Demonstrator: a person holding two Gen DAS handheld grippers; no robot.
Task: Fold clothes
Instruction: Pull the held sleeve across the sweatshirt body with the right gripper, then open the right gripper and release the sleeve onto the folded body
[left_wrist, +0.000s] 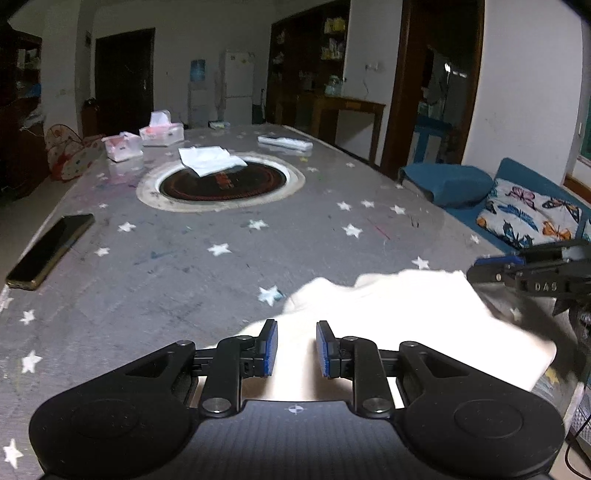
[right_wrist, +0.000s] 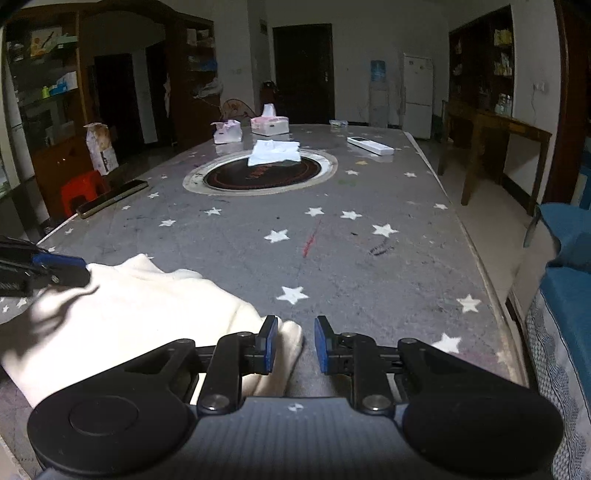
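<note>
Grey star-print worktop (left_wrist: 177, 266) stretched far. Cream garment (left_wrist: 388, 325) lay bunched at near edge. White folded cloth (right_wrist: 274, 152) sat on round dark inset, far centre. Left gripper (left_wrist: 296, 349) held low, level over garment's near left part, jaws parted, empty. Right gripper (right_wrist: 295, 345) level at garment's right end, jaws parted, left pad touching fabric. Phone (left_wrist: 50, 251) lay at left edge.

Right gripper (right_wrist: 295, 345) at lower centre, jaws parted, over the cream garment's (right_wrist: 147, 306) right edge. Left gripper (right_wrist: 62, 271) enters mid-left, its fingers' spacing unclear.
</note>
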